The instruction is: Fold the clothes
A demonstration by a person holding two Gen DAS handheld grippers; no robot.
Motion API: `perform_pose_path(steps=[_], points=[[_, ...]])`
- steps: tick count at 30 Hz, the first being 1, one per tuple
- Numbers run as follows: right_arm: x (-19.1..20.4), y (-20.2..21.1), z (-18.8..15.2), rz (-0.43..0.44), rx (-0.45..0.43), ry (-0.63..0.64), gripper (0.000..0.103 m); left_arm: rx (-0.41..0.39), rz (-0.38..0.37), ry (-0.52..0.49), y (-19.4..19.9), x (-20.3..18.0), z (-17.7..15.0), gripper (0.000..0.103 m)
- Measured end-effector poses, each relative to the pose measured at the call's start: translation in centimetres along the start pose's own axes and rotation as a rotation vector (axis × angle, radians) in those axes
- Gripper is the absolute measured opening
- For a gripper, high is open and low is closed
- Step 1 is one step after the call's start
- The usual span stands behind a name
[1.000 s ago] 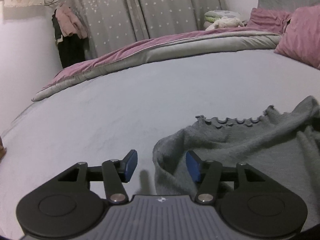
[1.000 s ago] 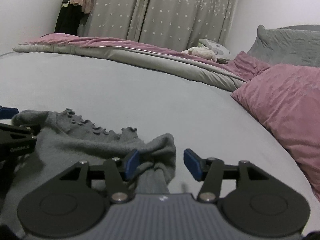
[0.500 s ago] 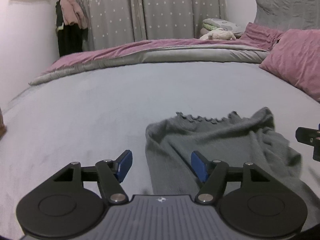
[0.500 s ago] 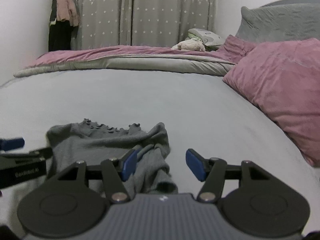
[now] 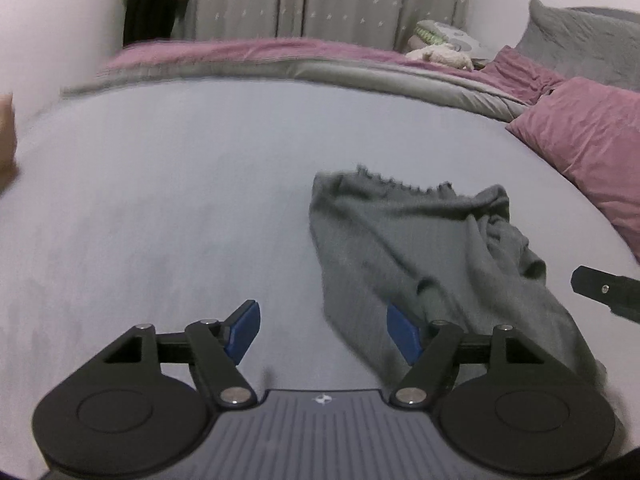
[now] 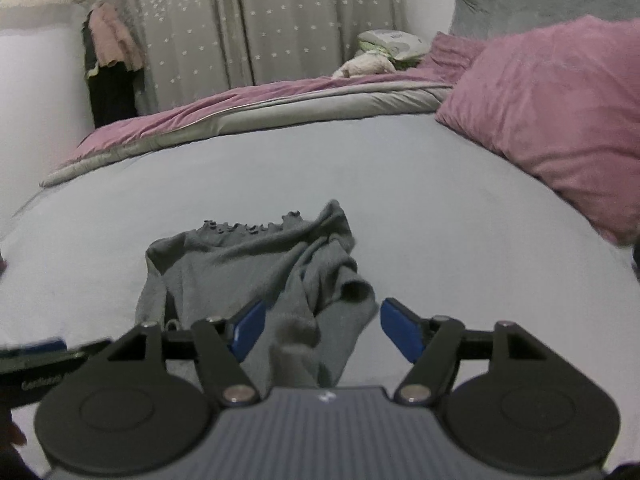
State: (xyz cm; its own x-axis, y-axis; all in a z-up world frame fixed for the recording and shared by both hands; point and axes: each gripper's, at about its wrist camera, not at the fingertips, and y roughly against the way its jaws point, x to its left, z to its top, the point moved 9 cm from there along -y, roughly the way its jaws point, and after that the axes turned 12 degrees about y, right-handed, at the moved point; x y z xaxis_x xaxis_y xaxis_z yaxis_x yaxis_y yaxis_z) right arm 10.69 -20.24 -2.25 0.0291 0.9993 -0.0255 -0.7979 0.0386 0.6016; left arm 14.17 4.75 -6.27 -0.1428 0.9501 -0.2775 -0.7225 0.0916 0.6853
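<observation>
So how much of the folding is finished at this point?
Hardly any. The grey top lies rumpled on the bed, its right side bunched, with no neat fold showing. Nothing is in hand: the left gripper and right gripper are both open just short of it. Smoothing it flat and all the folding remain.

A big pink pillow (image 6: 560, 120) lies on the bed (image 6: 360, 168). Gray curtains (image 6: 256, 28) with little stars hang behind. A soft toy (image 6: 366, 66) sits far back.
</observation>
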Motion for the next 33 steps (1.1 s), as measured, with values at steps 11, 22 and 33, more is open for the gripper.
perform_pose_path(steps=[11, 22, 33], points=[[-0.8, 3.2, -4.2, 0.048, 0.071, -0.069, 0.071, 0.138, -0.169, 0.201, 1.2, 1.9, -4.1, 0.068], [0.2, 3.9, -6.1, 0.164, 0.142, -0.052, 0.072, 0.217, -0.353, 0.312, -1.2, -2.1, -5.7, 0.059], [0.7, 3.4, -7.7, 0.186, 0.194, -0.026, 0.072, 0.137, -0.374, 0.348, -1.8, -3.2, -5.2, 0.008]])
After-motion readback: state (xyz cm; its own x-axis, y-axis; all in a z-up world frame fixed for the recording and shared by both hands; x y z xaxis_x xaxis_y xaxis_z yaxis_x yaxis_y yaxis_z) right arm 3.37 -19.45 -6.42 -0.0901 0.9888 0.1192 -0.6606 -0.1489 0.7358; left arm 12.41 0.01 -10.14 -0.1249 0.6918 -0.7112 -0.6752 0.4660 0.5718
